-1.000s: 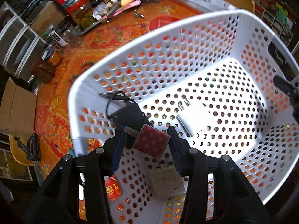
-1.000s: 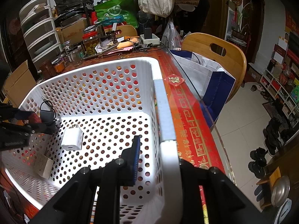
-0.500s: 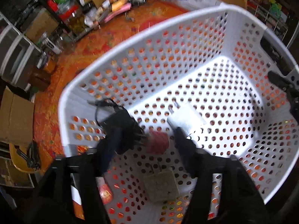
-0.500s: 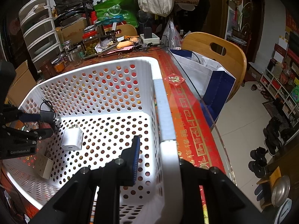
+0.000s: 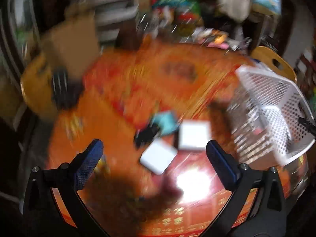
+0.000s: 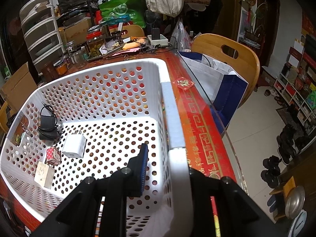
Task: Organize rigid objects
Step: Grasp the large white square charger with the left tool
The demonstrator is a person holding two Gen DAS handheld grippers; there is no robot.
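A white perforated basket (image 6: 169, 102) stands on the table. In it lie a black adapter with its cable (image 6: 48, 127), a white charger (image 6: 74, 146), a small pink patterned box (image 6: 53, 156) and a pale block (image 6: 44, 174). My right gripper (image 6: 167, 169) is shut on the basket's right rim. My left gripper (image 5: 154, 156) is open and empty over the table, left of the basket (image 5: 276, 106). In its blurred view, two white blocks (image 5: 158, 159) (image 5: 194, 137), a teal object (image 5: 165, 123) and a black object (image 5: 147, 136) lie ahead of the fingers.
The table carries an orange and red patterned cover (image 5: 138, 83). Jars, boxes and clutter (image 6: 94, 43) line its far edge. A wooden chair (image 6: 227, 55) and a white and blue bag (image 6: 217, 79) stand to the right. Drawers (image 6: 41, 35) stand at the back left.
My left gripper let go of the pink patterned box, which now lies in the basket, then opened wide and swung out to the left over the table. The right gripper has not moved.
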